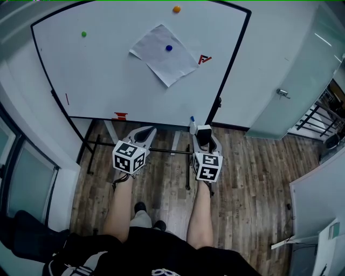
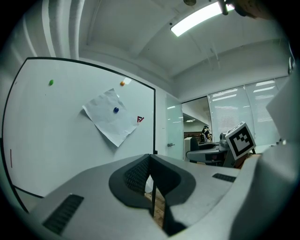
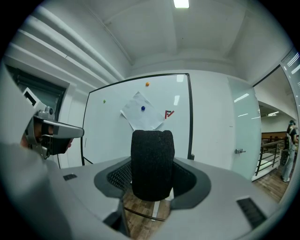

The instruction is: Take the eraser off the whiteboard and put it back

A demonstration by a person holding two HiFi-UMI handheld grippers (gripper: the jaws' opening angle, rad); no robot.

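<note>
A black felt eraser stands upright between the jaws of my right gripper, which is shut on it. In the head view the eraser shows at that gripper's tip, just below the lower right corner of the whiteboard and apart from it. My left gripper hangs beside it at about the same height; its jaws are shut with nothing between them. Both grippers point at the whiteboard, which stands ahead.
A sheet of paper hangs on the board under a blue magnet; orange and green magnets sit higher up. A red object and a blue-capped marker lie at the board's lower edge. A glass door is at right.
</note>
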